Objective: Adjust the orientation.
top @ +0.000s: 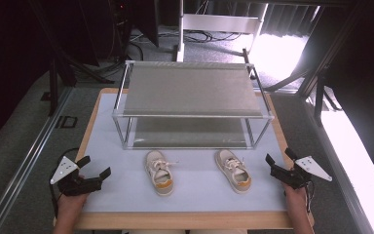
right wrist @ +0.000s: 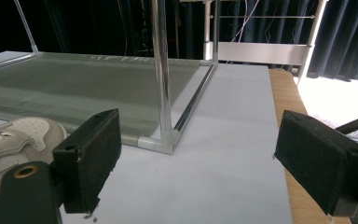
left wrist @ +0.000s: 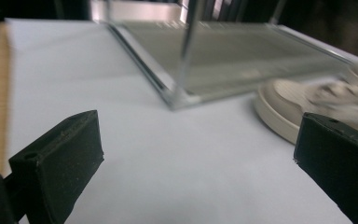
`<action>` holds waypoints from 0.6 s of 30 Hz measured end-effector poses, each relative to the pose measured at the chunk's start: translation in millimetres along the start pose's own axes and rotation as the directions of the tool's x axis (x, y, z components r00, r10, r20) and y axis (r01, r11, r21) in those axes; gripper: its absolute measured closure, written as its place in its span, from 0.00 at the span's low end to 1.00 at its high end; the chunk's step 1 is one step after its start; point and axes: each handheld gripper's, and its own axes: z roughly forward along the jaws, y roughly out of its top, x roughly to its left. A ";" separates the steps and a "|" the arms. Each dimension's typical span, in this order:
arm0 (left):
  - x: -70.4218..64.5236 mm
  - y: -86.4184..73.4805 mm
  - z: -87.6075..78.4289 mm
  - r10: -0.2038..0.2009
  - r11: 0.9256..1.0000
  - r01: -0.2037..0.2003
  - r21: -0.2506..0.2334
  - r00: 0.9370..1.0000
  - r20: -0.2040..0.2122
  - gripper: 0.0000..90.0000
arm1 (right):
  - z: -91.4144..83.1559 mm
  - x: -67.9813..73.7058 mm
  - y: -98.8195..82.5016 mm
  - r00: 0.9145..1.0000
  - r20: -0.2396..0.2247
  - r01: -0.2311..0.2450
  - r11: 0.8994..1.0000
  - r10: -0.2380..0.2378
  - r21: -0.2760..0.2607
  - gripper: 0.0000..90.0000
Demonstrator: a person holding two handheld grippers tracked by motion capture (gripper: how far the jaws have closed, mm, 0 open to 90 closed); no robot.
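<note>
At the left edge of the surface (top: 102,161), the left tongs (top: 97,168) hang released, jaws spread wide with nothing between them. The left shoe (top: 158,172) lies to their right, well apart, just in front of the rack (top: 190,114). Its long axis runs roughly front to back, toe toward the person and heel toward the rack, tilted slightly. In the left gripper view the shoe (left wrist: 307,105) sits beyond the far jaw, blurred, so I cannot tell its exact angle there.

The right shoe (top: 233,170) lies parallel to it in much the same way, also in front of the rack's lower shelf. The right tongs (top: 278,163), likewise released and empty, stand to its right and closer to it than the left tongs are to theirs. In the right gripper view that shoe (right wrist: 14,140) lies left of the jaws.

Each shoe is nearer its own side's hand, so a sideways reach inward would likely meet it across its narrow width.
</note>
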 end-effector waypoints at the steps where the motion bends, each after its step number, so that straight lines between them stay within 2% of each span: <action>1: -0.2 1.9 0.3 0.003 0.999 -0.004 0.033 1.000 0.022 0.01 | 0.0 0.0 0.0 1.000 0.000 0.000 1.000 0.000 0.000 0.16; 2: -1.2 3.8 0.2 0.024 0.998 -0.025 0.062 1.000 0.017 0.01 | 0.0 0.0 0.0 1.000 0.000 -0.001 1.000 0.001 0.000 0.16; 5: -2.6 10.2 0.0 0.051 0.988 -0.059 0.140 0.997 0.062 0.01 | 0.0 0.0 0.0 1.000 0.000 -0.001 1.000 0.001 0.000 0.16; 8: -6.4 17.2 -0.3 0.110 0.966 -0.127 0.225 0.990 0.084 0.01 | 0.1 0.0 0.0 1.000 0.001 -0.002 1.000 0.002 0.000 0.16; 10: -8.8 22.0 -0.6 0.151 0.945 -0.173 0.279 0.984 0.096 0.01 | 0.1 0.1 0.0 1.000 0.000 -0.003 1.000 0.003 0.000 0.16; 12: -10.9 26.9 -1.2 0.176 0.923 -0.205 0.325 0.977 0.117 0.02 | 0.1 0.0 0.0 1.000 0.001 -0.002 1.000 0.002 -0.001 0.16; 15: -14.0 34.0 -1.6 0.217 0.883 -0.254 0.395 0.966 0.137 0.02 | 0.2 0.1 0.0 1.000 0.002 0.001 1.000 -0.001 0.000 0.16; 16: -14.7 36.1 -1.6 0.233 0.865 -0.272 0.420 0.962 0.143 0.02 | 0.2 0.2 0.0 1.000 0.001 0.001 1.000 -0.001 0.000 0.16; 17: -15.3 37.9 -1.4 0.238 0.852 -0.284 0.440 0.958 0.159 0.02 | 0.2 0.1 0.0 1.000 0.001 0.001 1.000 -0.001 0.000 0.16; 18: -16.6 39.5 -1.2 0.257 0.836 -0.299 0.460 0.954 0.153 0.02 | 0.2 0.1 0.0 1.000 0.001 0.001 1.000 -0.001 0.000 0.16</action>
